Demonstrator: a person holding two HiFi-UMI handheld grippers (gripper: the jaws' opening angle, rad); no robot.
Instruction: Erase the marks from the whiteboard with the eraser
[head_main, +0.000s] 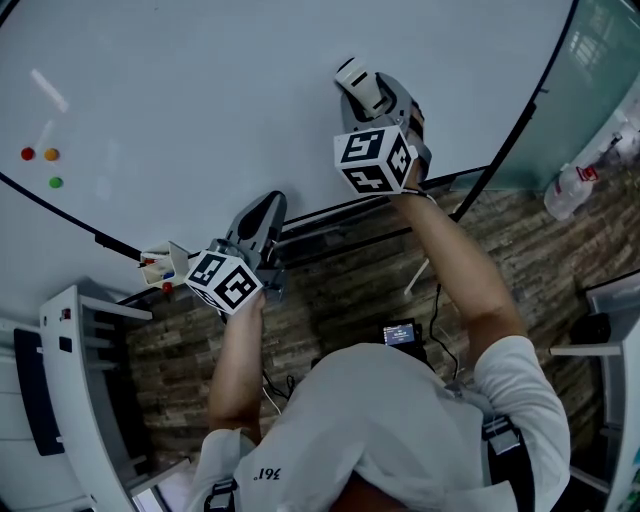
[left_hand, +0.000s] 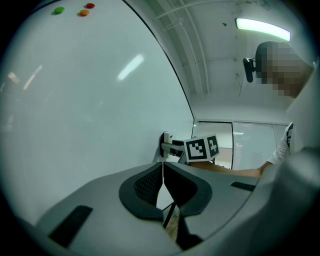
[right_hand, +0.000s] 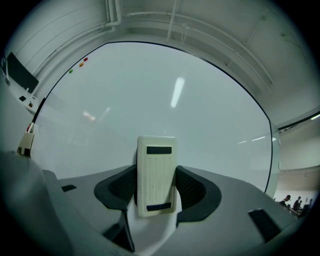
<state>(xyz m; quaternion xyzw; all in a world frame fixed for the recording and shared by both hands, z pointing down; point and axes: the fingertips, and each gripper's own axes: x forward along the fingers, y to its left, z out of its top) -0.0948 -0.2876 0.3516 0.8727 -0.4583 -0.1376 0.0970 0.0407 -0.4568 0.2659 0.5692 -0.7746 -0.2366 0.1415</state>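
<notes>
The whiteboard (head_main: 220, 90) fills the upper head view, and I see no marks on its white face (right_hand: 165, 90). My right gripper (head_main: 362, 88) is shut on a cream eraser (right_hand: 156, 172), which points at the board; the eraser (head_main: 360, 84) shows against the board's lower middle. The left gripper (head_main: 262, 215) hangs lower, near the board's bottom rail, its jaws shut with nothing between them (left_hand: 163, 176). From the left gripper view, the right gripper (left_hand: 172, 146) with its marker cube meets the board.
Three round magnets, red (head_main: 27, 154), orange (head_main: 51, 154) and green (head_main: 55, 182), sit at the board's left. A small holder with markers (head_main: 160, 266) hangs on the bottom rail. A spray bottle (head_main: 572, 188) stands at the right. White frames (head_main: 70, 380) flank the wood-pattern floor.
</notes>
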